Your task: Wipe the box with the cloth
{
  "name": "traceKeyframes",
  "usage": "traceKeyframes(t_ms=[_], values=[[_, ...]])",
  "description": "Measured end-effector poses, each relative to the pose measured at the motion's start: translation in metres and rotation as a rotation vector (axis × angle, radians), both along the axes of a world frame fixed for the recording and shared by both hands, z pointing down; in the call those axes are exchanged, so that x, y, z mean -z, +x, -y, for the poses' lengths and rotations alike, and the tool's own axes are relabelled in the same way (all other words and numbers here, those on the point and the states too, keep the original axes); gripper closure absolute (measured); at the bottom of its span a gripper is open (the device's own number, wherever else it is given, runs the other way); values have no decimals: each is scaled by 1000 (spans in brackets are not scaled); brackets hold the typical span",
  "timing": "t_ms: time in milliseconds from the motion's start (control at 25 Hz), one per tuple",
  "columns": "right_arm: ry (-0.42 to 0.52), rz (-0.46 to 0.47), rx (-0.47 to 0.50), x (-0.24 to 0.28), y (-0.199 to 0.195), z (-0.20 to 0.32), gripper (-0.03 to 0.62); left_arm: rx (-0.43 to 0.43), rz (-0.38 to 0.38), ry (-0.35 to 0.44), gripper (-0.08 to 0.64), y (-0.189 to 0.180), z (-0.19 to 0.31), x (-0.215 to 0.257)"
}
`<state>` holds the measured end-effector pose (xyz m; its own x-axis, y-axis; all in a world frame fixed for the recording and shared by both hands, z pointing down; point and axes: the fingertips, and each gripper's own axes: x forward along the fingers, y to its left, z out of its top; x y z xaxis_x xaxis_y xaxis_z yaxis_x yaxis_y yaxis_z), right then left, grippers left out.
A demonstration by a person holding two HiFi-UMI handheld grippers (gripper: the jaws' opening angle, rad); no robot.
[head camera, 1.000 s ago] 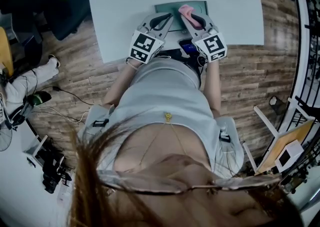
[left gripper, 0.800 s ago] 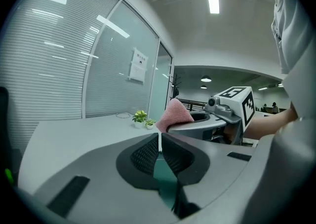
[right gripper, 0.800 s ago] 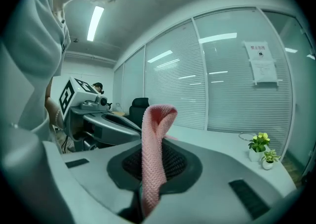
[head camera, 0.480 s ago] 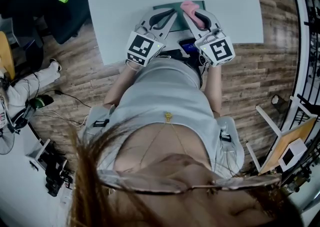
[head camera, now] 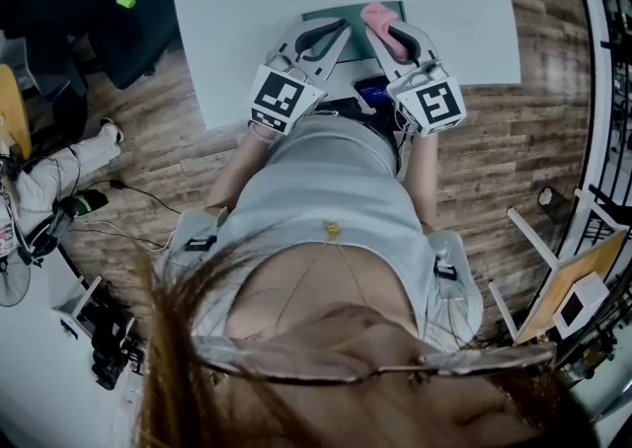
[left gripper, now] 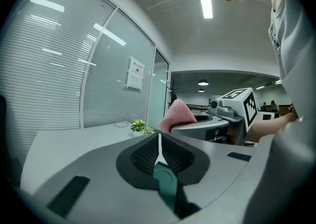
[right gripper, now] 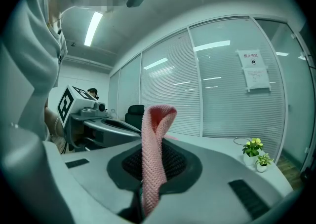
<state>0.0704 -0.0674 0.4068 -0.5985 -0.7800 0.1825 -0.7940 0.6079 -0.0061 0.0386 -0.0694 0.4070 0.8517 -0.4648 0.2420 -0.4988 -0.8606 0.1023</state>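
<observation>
A shallow teal-green box lies on the white table near its front edge. My right gripper hangs over the box's right part, shut on a pink knitted cloth. In the right gripper view the cloth stands up in a folded loop from between the pads. My left gripper is over the box's left part, jaws shut with no thing seen clamped. A teal strip shows in the slot behind its pads. From the left gripper view, the cloth sits atop the right gripper.
A small device with a blue screen lies at the table's front edge between my arms. A dark chair stands left of the table, with cables on the wood floor. Small potted plants stand on the table's far side before a glass wall.
Both grippers have risen off the box toward the head camera, mostly in the first half second. The cloth stays in the right gripper. The box has not moved.
</observation>
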Motion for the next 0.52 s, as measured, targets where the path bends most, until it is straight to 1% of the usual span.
traceKeyframes(t_ms=[280,520], values=[[7,5,0,5,-1,-1,554,-11,20,21,517,3,-1,-1],[5,-1,5,4,-1,-3,554,-8,16,23,518,4,-2,-1]])
